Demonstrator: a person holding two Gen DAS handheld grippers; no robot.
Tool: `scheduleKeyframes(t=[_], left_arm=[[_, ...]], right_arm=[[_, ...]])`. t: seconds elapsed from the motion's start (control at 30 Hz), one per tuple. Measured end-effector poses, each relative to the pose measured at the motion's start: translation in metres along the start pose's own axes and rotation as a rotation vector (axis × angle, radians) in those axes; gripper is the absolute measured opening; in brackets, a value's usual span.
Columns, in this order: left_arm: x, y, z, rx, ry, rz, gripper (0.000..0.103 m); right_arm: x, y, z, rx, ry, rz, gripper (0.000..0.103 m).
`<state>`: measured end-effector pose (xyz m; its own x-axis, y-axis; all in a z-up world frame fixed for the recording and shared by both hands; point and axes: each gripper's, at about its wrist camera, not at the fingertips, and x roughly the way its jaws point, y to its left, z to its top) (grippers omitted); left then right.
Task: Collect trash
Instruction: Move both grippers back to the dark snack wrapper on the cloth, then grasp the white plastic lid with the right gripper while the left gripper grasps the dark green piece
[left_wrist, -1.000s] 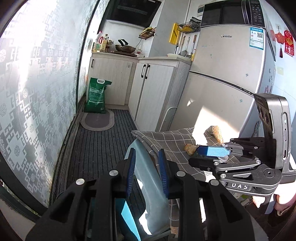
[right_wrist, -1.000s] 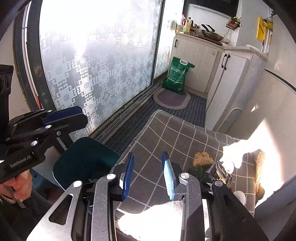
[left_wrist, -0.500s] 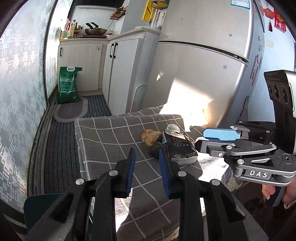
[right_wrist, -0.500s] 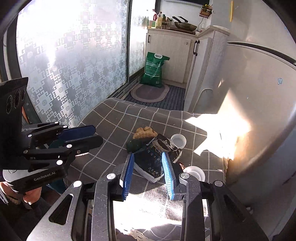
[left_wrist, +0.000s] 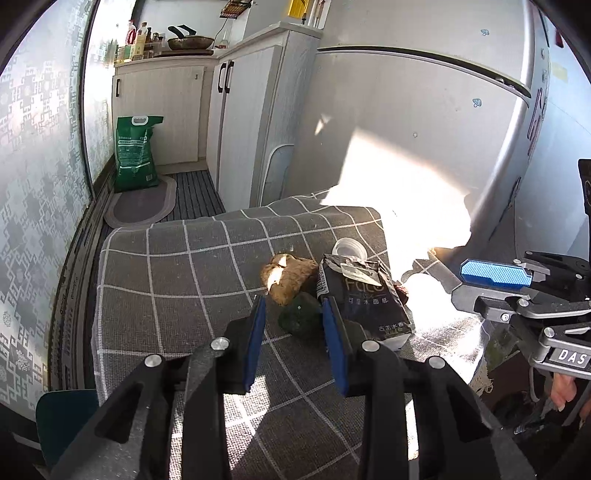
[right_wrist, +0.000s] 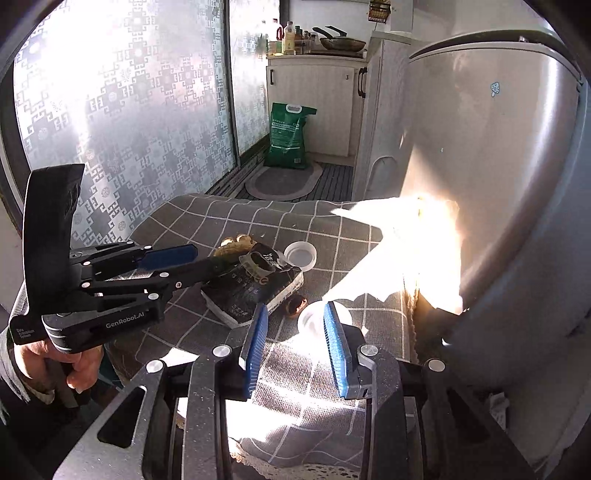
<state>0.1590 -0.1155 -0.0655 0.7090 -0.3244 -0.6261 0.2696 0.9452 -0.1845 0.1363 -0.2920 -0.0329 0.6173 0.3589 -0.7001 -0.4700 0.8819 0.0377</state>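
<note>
Trash lies on a grey checked tablecloth (left_wrist: 177, 269): a black tissue pack (left_wrist: 364, 295), a tan crumpled lump (left_wrist: 286, 275), a dark green wad (left_wrist: 301, 319), a small white cup (left_wrist: 349, 249) and a second white cup (right_wrist: 317, 325) in bright sun. My left gripper (left_wrist: 293, 314) is open, its fingers on either side of the green wad, just short of it. My right gripper (right_wrist: 295, 314) is open, close in front of the sunlit cup. The tissue pack also shows in the right wrist view (right_wrist: 251, 291).
A large silver fridge (left_wrist: 424, 110) stands right behind the table. White cabinets (left_wrist: 243, 122), a green sack (left_wrist: 135, 151) and an oval mat (left_wrist: 142, 203) lie beyond. A patterned glass door (right_wrist: 129, 110) runs along the left. A teal chair seat (left_wrist: 62, 417) is at the table's near left.
Both grippers have moved forward and down over the table toward the trash pile. The left one now frames the green wad; the right one has closed in on the sunlit cup.
</note>
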Motion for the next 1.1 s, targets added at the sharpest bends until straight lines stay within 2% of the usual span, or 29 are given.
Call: scheduleKeyframes(t=[0.3,0.47,0.53,0.67,0.9,1.1], left_arm=[[0.019,-0.004,0.002,-0.009,0.027,0.001,0.036],[0.023,-0.004,0.002,-0.018,0.028,0.005,0.034],[0.023,-0.005,0.002,-0.013,0.025,0.014,0.030],[0.020,-0.004,0.001,-0.022,0.020,0.008,0.028],[0.005,-0.002,0.000,-0.038,-0.014,-0.019,0.027],[-0.003,-0.007,-0.001,-0.031,-0.027,-0.052,0.027]], right_arm=[[0.004,-0.013,-0.008,0.019,0.017,0.004,0.032],[0.003,-0.021,-0.011,0.039,0.012,0.009,0.049],[0.003,-0.022,-0.012,0.043,0.012,0.018,0.050],[0.010,-0.018,-0.012,0.026,0.034,0.014,0.050],[0.027,-0.016,-0.016,-0.006,0.072,-0.035,0.050],[0.038,-0.012,-0.013,-0.034,0.072,-0.067,0.050]])
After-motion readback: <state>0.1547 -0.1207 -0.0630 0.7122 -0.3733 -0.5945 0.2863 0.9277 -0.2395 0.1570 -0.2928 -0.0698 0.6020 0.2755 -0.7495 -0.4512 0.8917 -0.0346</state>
